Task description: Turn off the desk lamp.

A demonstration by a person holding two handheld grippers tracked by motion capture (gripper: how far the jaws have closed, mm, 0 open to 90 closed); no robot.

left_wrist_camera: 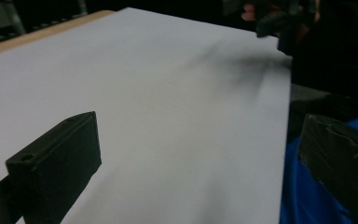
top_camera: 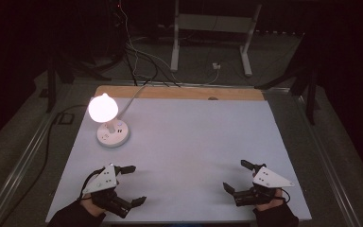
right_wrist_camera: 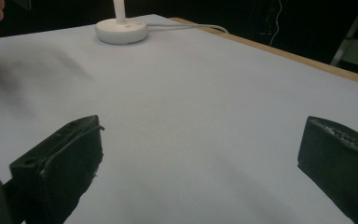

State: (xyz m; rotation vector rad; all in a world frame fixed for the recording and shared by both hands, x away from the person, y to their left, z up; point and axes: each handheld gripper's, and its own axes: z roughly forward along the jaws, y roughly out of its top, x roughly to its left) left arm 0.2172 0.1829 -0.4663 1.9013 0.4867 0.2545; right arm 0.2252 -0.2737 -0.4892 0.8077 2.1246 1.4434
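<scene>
One lit lamp (top_camera: 108,122) stands on the white tabletop (top_camera: 194,142). Two tongs, left (top_camera: 133,185) and right (top_camera: 236,176), both spread, hold nothing. Dark surroundings are hard to make out.

A matt, smooth white sheet (top_camera: 194,156) covers the table, leaving a strip of bare light wood (top_camera: 179,92) exposed along the far edge behind the lamp (top_camera: 112,127). The lamp has a smooth white plastic-looking base (right_wrist_camera: 121,32) with a slight sheen and a glowing frosted globe (top_camera: 103,108). Near the sheet's front edge, the left gripper (top_camera: 134,184) and right gripper (top_camera: 236,175) show matt black jaws, slightly rough on their faces, under flat grey plates (top_camera: 101,178).
</scene>
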